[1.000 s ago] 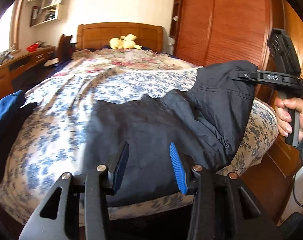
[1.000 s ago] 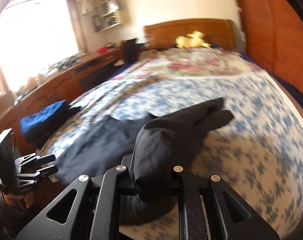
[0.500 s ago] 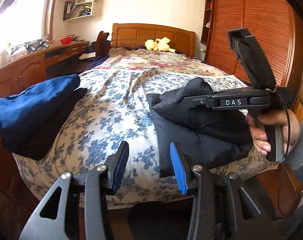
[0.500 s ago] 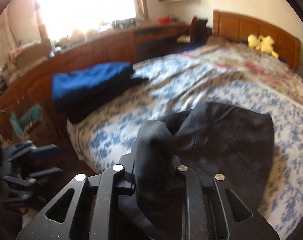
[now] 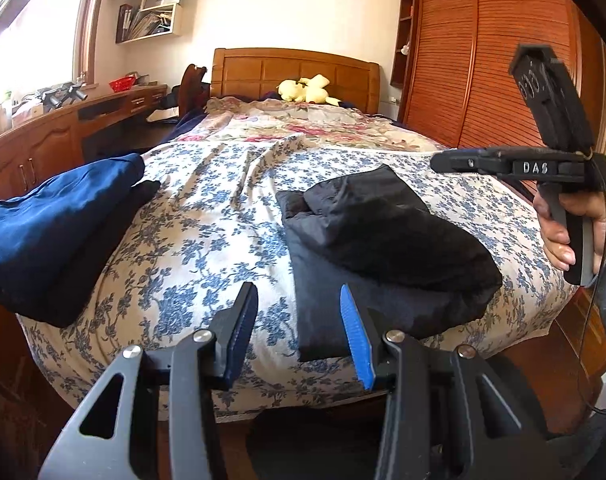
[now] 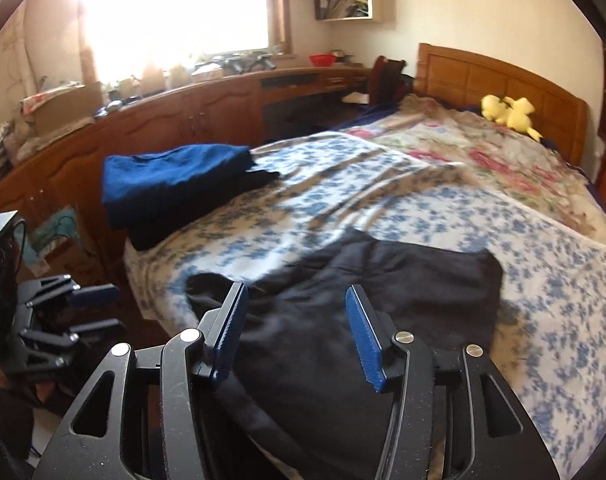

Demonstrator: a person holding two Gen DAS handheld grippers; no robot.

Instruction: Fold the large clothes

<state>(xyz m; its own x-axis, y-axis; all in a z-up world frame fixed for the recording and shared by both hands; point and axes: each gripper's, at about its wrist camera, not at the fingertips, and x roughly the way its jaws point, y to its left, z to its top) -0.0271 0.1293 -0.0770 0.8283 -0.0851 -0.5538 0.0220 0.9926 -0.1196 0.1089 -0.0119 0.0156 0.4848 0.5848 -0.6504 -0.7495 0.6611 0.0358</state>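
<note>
A black garment (image 5: 383,248) lies folded over itself near the foot of the flower-print bed (image 5: 207,240). My left gripper (image 5: 299,332) hovers open just off the bed's foot edge, with nothing between its blue pads. In a hand at the right, my right gripper (image 5: 443,164) hangs above the garment's right side. In the right wrist view its jaws are opening: the right gripper (image 6: 297,336) stands just over the black garment (image 6: 403,292), and the pads do not press on the cloth. My left gripper (image 6: 103,310) shows at the left there, off the bed.
A folded blue garment (image 5: 55,212) rests on a dark one at the bed's left corner. A yellow plush toy (image 5: 307,90) sits by the headboard. A wooden desk (image 5: 43,140) runs along the left, and a wooden wardrobe (image 5: 483,60) stands on the right.
The right gripper carried the black cloth leftward over the rest, then let go and its jaws parted. The garment now lies folded on the bed. The left gripper stayed open and shifted sideways.
</note>
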